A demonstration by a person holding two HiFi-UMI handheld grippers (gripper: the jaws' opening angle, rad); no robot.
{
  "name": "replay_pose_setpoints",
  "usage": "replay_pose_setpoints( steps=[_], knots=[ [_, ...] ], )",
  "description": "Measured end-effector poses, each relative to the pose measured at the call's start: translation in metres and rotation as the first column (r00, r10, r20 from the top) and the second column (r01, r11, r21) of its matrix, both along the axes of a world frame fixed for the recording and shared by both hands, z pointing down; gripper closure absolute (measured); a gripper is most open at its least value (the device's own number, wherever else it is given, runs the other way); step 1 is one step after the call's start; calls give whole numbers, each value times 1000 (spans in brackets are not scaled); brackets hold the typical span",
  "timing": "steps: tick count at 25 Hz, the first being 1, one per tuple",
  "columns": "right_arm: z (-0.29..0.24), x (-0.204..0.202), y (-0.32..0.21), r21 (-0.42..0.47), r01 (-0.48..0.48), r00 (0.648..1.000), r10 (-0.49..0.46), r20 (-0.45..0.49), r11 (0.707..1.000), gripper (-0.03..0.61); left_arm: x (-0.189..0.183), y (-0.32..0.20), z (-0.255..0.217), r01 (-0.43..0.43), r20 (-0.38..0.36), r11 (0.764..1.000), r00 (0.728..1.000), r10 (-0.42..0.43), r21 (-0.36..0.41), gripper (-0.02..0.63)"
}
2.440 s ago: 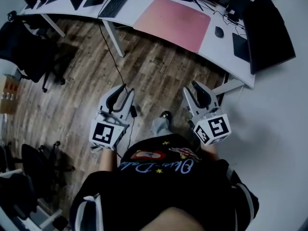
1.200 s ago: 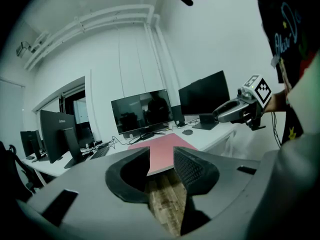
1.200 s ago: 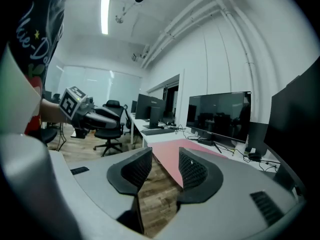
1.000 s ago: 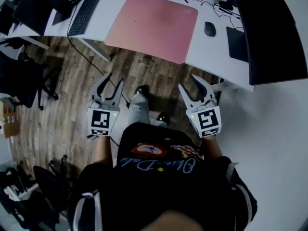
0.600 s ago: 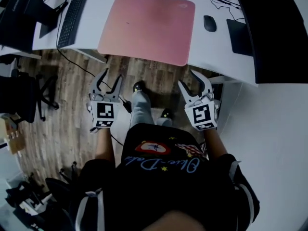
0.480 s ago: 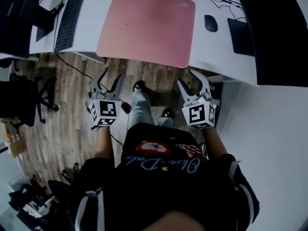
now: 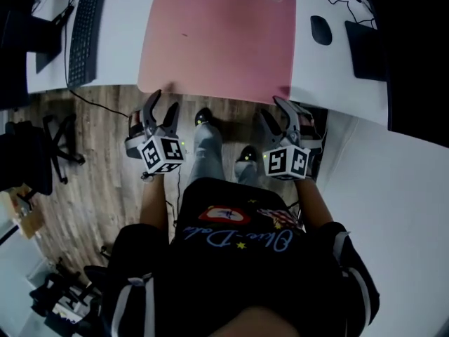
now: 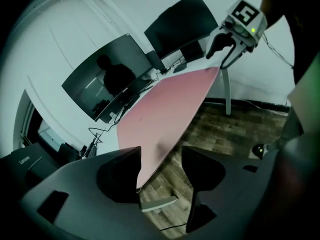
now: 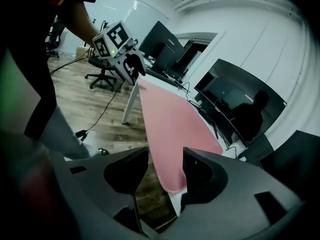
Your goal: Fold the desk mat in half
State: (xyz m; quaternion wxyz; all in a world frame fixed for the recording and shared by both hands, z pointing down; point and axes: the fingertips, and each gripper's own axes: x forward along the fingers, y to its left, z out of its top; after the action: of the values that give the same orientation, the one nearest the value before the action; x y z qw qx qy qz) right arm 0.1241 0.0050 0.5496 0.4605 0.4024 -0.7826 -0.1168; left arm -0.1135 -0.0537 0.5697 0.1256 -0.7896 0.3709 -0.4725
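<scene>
The pink desk mat lies flat on the white desk, its near edge overhanging slightly. My left gripper is at the mat's near left corner and my right gripper at its near right corner. In the left gripper view the mat's corner sits in the gap of the left gripper, whose jaws are opening and not pressing on it. In the right gripper view the other corner lies inside the right gripper, whose jaws are opening too, clear of the fabric.
A black keyboard lies left of the mat, a mouse and a black pad to its right. Monitors stand along the desk's back. Below are the wood floor, a chair and the person's legs.
The person has stepped up to the desk. Both grippers have moved forward from above the floor to the mat's near corners, and their jaws have spread wider.
</scene>
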Motion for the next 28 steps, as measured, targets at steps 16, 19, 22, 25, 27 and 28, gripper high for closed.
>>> replay_pose_setpoints(
  steps=[16,19,22,25,27,28],
  knots=[
    [33,15,-15,-50,-26,998,23,-53,998,405,-11,-33,34,-50,141,999,989,49,6,444],
    [27,10,-11,-39,-12,999,11,-37,999,473,-10,-32,29,-92,160,996,983,88,21,530],
    [21,6,-10,-10,1,999,-2,-44,1000,553,-10,-33,18,-101,129,994,987,95,41,584],
    [16,7,-12,-7,-19,1000,19,-24,1000,565,-10,-35,12,-105,100,994,990,102,26,594],
    [9,8,-16,-8,-52,999,52,3,999,566,-10,-37,8,-120,86,993,989,118,16,594],
    [4,8,-18,-7,-69,998,69,14,998,566,-10,-38,5,-127,78,992,989,126,13,594]
  ],
)
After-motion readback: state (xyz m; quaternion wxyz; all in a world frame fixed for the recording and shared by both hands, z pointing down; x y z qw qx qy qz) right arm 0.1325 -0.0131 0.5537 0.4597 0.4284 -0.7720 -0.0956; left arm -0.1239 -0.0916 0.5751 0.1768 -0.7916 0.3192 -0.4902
